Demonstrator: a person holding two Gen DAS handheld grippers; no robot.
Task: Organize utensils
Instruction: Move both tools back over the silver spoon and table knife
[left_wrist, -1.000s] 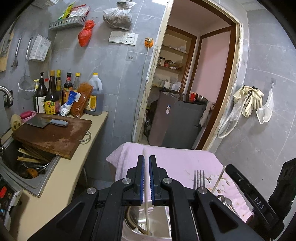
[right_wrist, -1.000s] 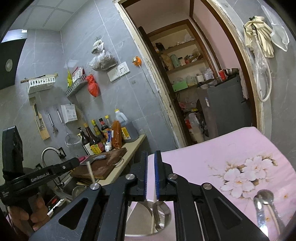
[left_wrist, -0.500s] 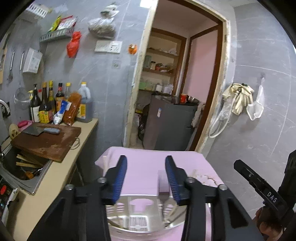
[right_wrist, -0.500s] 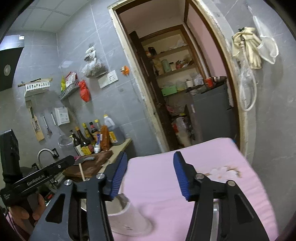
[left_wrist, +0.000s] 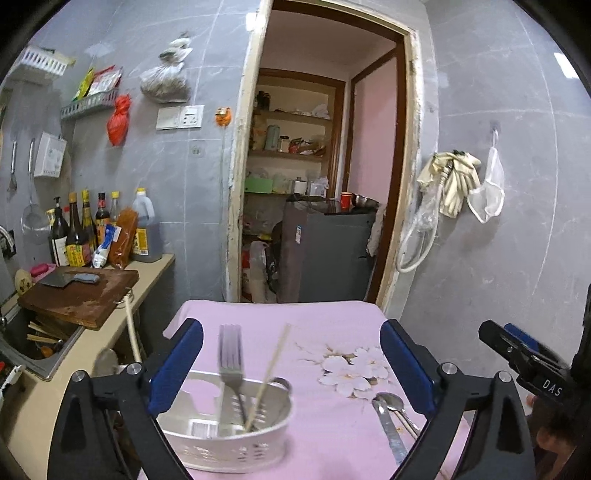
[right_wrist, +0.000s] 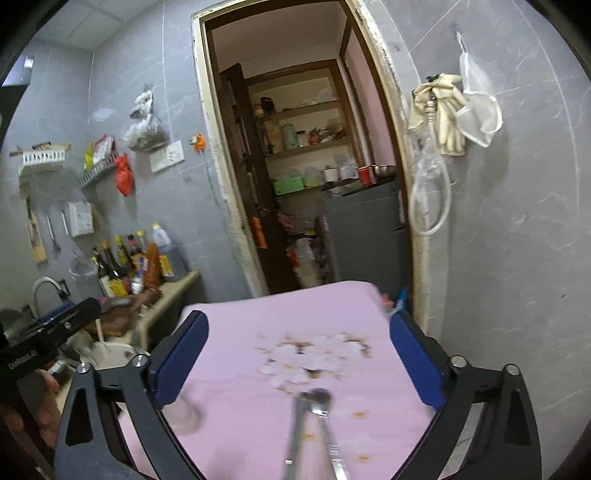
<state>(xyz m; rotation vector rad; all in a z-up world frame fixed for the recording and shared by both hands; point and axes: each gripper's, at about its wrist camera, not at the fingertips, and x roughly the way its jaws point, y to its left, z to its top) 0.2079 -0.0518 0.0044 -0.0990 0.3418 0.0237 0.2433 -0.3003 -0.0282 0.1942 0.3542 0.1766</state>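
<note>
Closest to the left wrist camera, the left gripper (left_wrist: 291, 363) has its blue pads spread wide with nothing pinched; its jaws have just been opening. Low in the frame between those fingers sits the white utensil caddy (left_wrist: 229, 439) on the pink floral cloth (left_wrist: 295, 317), with a fork (left_wrist: 231, 354) standing tines-up in it and a chopstick (left_wrist: 271, 369) leaning beside the fork, both a bit blurry. Just right of the caddy, at lower right, two spoons (left_wrist: 388, 406) lie flat on the cloth near the flower print

Over on the right wrist view, the right gripper (right_wrist: 297, 358) is the same story: jaws have just been opening, now gaping wide, gripping nothing. Those spoons (right_wrist: 314, 417) lie at the bottom centre of the frame between its fingers, bowls pointing away, motion-smeared. At the left edge you can see a hand (right_wrist: 40, 402) with the other gripper

Further back on the left, the counter (left_wrist: 92, 354) carries a wooden cutting board (left_wrist: 81, 295) with a cleaver (left_wrist: 70, 278) on it, then a row of sauce bottles (left_wrist: 92, 232) against the grey tile wall. Farthest off, centre frame, is the open doorway (left_wrist: 321, 177) with shelves inside, and gloves (left_wrist: 454, 181) hanging on the wall at right
</note>
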